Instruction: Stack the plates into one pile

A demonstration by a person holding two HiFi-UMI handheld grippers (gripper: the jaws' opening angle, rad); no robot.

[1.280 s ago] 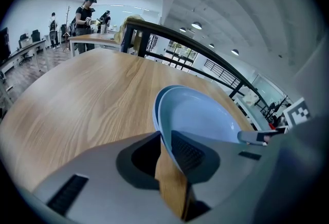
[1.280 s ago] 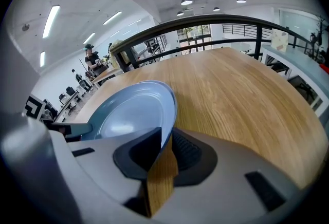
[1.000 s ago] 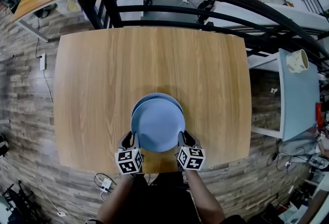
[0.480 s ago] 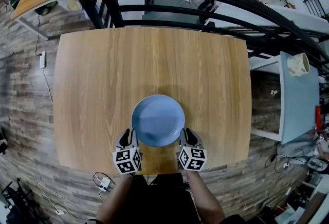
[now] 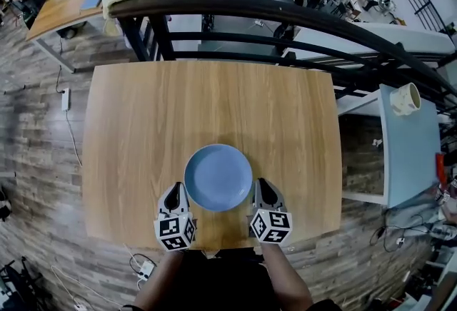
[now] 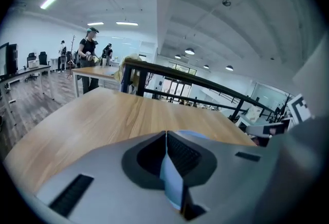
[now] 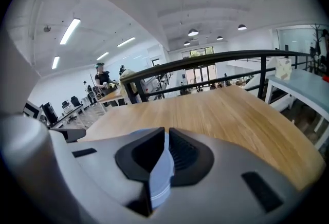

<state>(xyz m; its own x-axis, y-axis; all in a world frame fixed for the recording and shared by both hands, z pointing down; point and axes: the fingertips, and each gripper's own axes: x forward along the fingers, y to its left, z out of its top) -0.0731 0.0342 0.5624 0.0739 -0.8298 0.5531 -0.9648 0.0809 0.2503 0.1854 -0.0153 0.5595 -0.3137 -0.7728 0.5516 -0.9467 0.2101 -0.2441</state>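
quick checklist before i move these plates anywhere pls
1. left gripper hold: ok. Its jaws have just been closing and are shut on the rim of the blue plate pile.
2. right gripper hold: ok. Its jaws are shut on the opposite rim.
3. Pile lined up: ok. The head view shows a single round outline.
4. Stray plates on the table: ok. No other plate shows on it.
5. Number of plates in the pile: cannot tell.
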